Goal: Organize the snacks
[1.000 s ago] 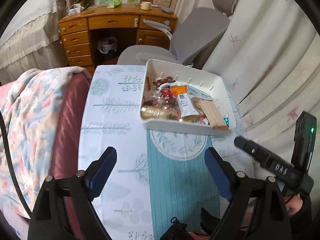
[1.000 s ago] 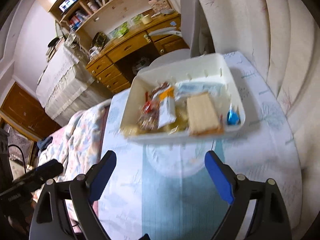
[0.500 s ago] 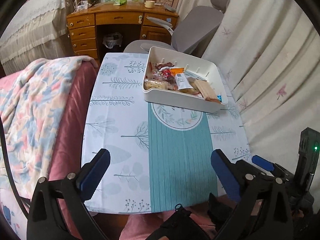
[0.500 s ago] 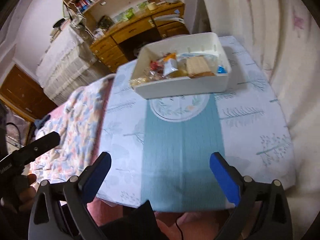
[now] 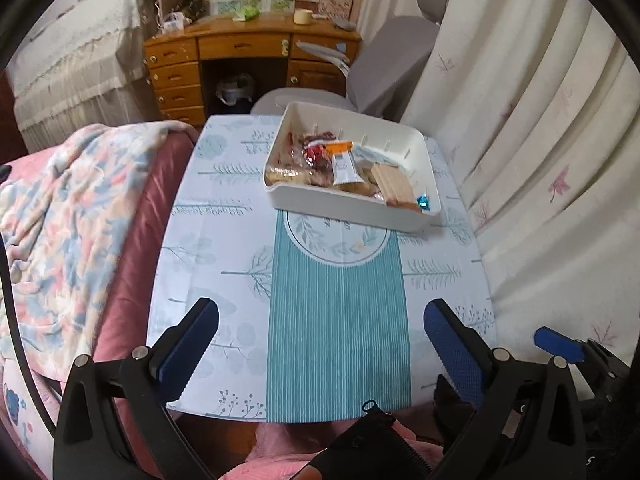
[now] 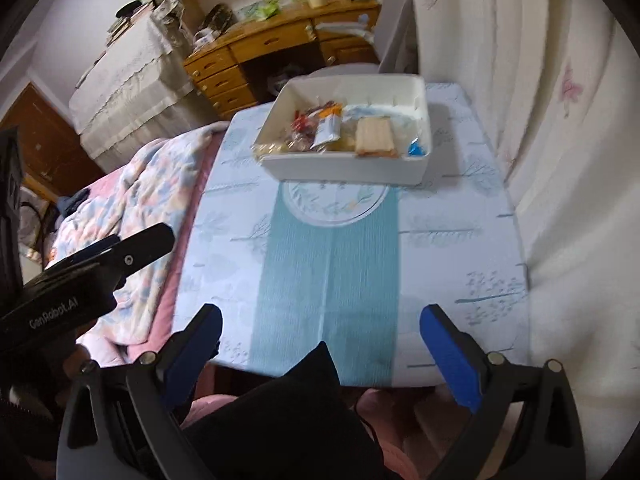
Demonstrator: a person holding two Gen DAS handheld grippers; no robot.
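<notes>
A white bin (image 5: 352,205) (image 6: 344,169) stands at the far end of the small table (image 5: 224,240) (image 6: 460,240). Snacks fill it: a tan wafer pack (image 5: 394,186) (image 6: 374,136), a white and orange packet (image 5: 344,164) (image 6: 328,126), red wrapped sweets (image 5: 316,152) and a blue candy (image 5: 422,201) (image 6: 416,149). My left gripper (image 5: 320,312) hangs over the table's near edge, open and empty, well short of the bin. My right gripper (image 6: 320,314) is beside it, also open with nothing between its fingers. The left gripper's black finger (image 6: 132,248) shows at the left of the right wrist view.
A bed with a flowered blanket (image 5: 60,220) runs along the table's left side. Pale curtains (image 5: 540,160) hang close on the right. Behind the bin are a grey office chair (image 5: 384,72) and a wooden desk (image 5: 240,52). A person's pink-clad lap lies under the grippers.
Both grippers have drawn back from the bin to the table's near edge and risen a little. Their jaws have spread slightly wider. The bin and snacks have stayed put.
</notes>
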